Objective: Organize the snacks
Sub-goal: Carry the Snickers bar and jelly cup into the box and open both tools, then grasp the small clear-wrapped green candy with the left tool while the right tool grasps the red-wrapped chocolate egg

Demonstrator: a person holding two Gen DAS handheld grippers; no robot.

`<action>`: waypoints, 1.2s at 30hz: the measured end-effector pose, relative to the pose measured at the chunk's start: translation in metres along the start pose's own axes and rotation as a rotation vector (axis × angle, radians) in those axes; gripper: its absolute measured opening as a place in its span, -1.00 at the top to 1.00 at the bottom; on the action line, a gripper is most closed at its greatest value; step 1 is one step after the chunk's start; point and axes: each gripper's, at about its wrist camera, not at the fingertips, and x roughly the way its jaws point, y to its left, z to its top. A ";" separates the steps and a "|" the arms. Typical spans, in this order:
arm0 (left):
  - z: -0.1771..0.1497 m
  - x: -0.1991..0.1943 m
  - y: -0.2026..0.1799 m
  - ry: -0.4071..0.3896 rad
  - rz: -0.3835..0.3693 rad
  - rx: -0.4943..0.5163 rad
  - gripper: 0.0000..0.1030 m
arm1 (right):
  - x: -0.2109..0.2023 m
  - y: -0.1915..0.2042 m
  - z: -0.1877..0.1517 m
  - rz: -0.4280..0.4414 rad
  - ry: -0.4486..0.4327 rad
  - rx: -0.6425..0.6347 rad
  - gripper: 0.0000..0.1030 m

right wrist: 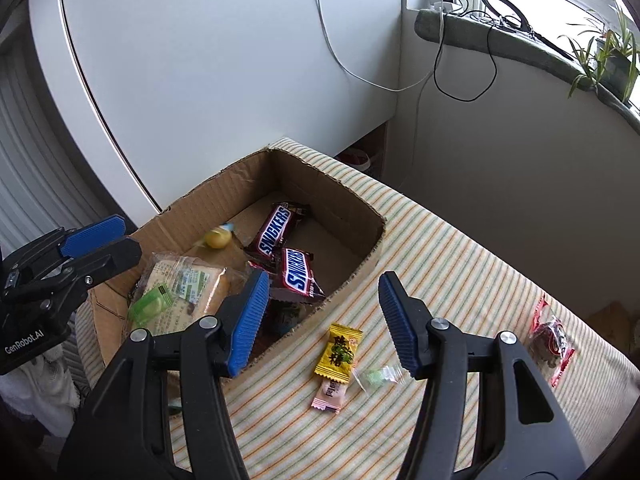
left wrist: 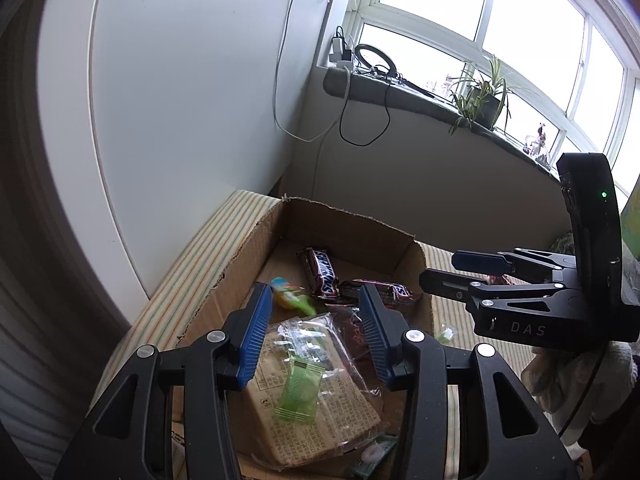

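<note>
Right gripper (right wrist: 320,320), jaws apart and holding nothing, hangs over the striped cloth (right wrist: 460,264); directly beneath lie a yellow candy (right wrist: 339,354), a pink candy (right wrist: 331,394) and a small clear-wrapped green sweet (right wrist: 380,376). Left gripper (left wrist: 316,334), also apart and empty, hangs over the cardboard box (left wrist: 236,264). Below it sits a green packet (left wrist: 300,388) on a wrapped cake (left wrist: 316,396); farther ahead lie two Snickers bars (left wrist: 322,272).

Daylight from blown-out window (left wrist: 500,12); fisheye-warped edges.
</note>
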 end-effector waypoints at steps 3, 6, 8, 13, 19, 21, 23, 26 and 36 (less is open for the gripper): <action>-0.001 -0.005 -0.006 -0.004 -0.007 0.002 0.14 | -0.014 -0.015 -0.008 -0.011 -0.017 0.032 -0.16; -0.003 -0.011 -0.013 -0.008 -0.018 0.007 0.14 | -0.028 -0.030 -0.018 -0.027 -0.035 0.059 -0.16; -0.005 -0.013 -0.018 -0.010 -0.023 0.014 0.14 | -0.038 -0.041 -0.026 -0.034 -0.049 0.076 -0.16; -0.008 -0.018 -0.028 -0.015 -0.039 0.013 0.14 | -0.058 -0.067 -0.046 -0.044 -0.076 0.115 -0.16; -0.015 -0.022 -0.045 -0.010 -0.060 0.030 0.14 | -0.080 -0.100 -0.075 -0.070 -0.092 0.164 -0.16; -0.018 -0.021 -0.055 -0.006 -0.075 0.046 0.14 | -0.086 -0.111 -0.083 -0.085 -0.093 0.167 -0.16; -0.019 -0.019 -0.067 0.001 -0.092 0.063 0.14 | -0.091 -0.121 -0.091 -0.095 -0.091 0.171 -0.16; -0.022 -0.016 -0.088 0.006 -0.119 0.095 0.14 | -0.096 -0.137 -0.102 -0.093 -0.085 0.179 -0.16; -0.045 -0.003 -0.129 0.056 -0.188 0.123 0.14 | -0.089 -0.151 -0.117 -0.064 -0.070 0.161 -0.16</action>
